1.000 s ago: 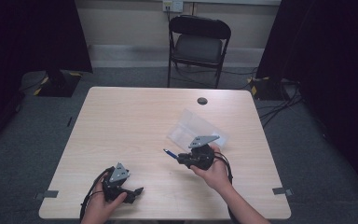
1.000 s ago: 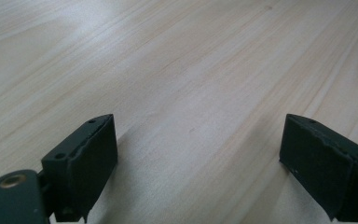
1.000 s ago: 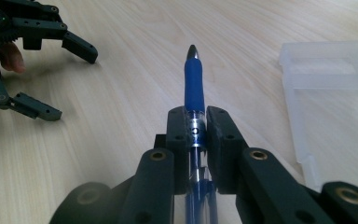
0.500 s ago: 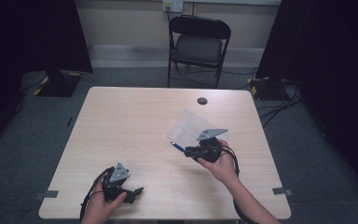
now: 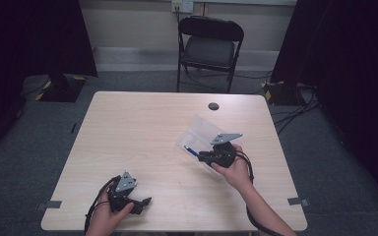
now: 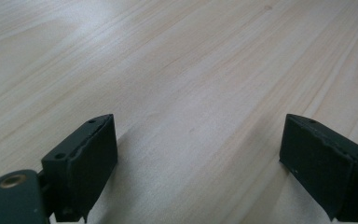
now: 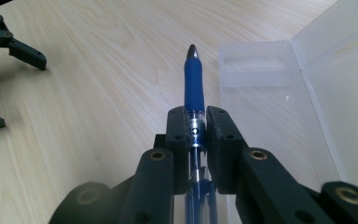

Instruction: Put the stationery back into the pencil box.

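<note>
Right gripper view puts the blue pen (image 7: 194, 77) clamped between the right gripper's (image 7: 196, 123) closed pads, tip pointing away over the table (image 7: 98, 70). Just beside it, to the right, lies the open clear plastic case (image 7: 270, 93) (lid folded back). Nearer the table's front edge, the left gripper (image 5: 140, 202) rests with jaws wide apart, holding nothing. Beyond the table stands a folding chair (image 5: 209, 46).

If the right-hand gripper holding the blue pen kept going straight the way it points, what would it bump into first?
Probably nothing soon. The right gripper holds the pen tip forward over bare table; the open clear plastic case lies just beside that line, and the left gripper sits well off to the other side. Depth is hard to judge.
</note>
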The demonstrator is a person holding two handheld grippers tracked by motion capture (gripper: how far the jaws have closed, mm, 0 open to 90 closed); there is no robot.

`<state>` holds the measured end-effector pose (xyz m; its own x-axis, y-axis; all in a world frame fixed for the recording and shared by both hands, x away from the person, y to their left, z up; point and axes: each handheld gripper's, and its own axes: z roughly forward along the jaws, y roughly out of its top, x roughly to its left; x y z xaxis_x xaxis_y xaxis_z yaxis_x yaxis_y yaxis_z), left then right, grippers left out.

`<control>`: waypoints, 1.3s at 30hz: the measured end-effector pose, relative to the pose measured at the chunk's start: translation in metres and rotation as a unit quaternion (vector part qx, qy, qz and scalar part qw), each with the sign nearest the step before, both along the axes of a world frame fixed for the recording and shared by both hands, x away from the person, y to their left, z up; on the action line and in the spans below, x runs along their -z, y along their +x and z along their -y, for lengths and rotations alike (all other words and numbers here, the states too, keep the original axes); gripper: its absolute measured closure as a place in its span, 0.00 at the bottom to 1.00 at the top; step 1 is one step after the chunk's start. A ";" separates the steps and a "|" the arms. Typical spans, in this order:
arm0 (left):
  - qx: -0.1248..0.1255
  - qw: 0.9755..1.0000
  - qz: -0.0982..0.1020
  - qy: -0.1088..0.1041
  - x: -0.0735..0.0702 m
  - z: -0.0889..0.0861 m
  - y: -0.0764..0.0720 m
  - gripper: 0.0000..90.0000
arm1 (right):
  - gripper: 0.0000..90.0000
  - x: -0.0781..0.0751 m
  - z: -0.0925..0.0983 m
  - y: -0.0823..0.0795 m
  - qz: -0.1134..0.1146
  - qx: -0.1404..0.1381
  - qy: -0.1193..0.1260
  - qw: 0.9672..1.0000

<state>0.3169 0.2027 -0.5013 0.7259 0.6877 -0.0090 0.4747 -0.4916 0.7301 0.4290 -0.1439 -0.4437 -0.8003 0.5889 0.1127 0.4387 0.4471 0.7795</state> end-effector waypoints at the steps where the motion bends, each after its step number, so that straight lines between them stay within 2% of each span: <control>1: 0.000 1.000 0.000 0.000 0.000 0.000 0.000 0.12 | 0.89 0.000 0.000 0.000 0.000 0.000 0.000 1.000; 8: 0.001 1.000 0.000 0.000 0.000 0.000 0.000 0.12 | 0.89 0.001 0.004 0.009 0.008 0.013 -0.015 1.000; 19: 0.000 1.000 0.000 0.000 0.000 0.000 0.000 0.12 | 0.89 0.008 0.010 0.019 0.007 0.024 -0.021 0.999; 39: 0.000 1.000 0.000 0.001 0.000 0.000 0.000 0.12 | 0.89 0.016 0.012 0.026 0.017 0.023 -0.033 0.999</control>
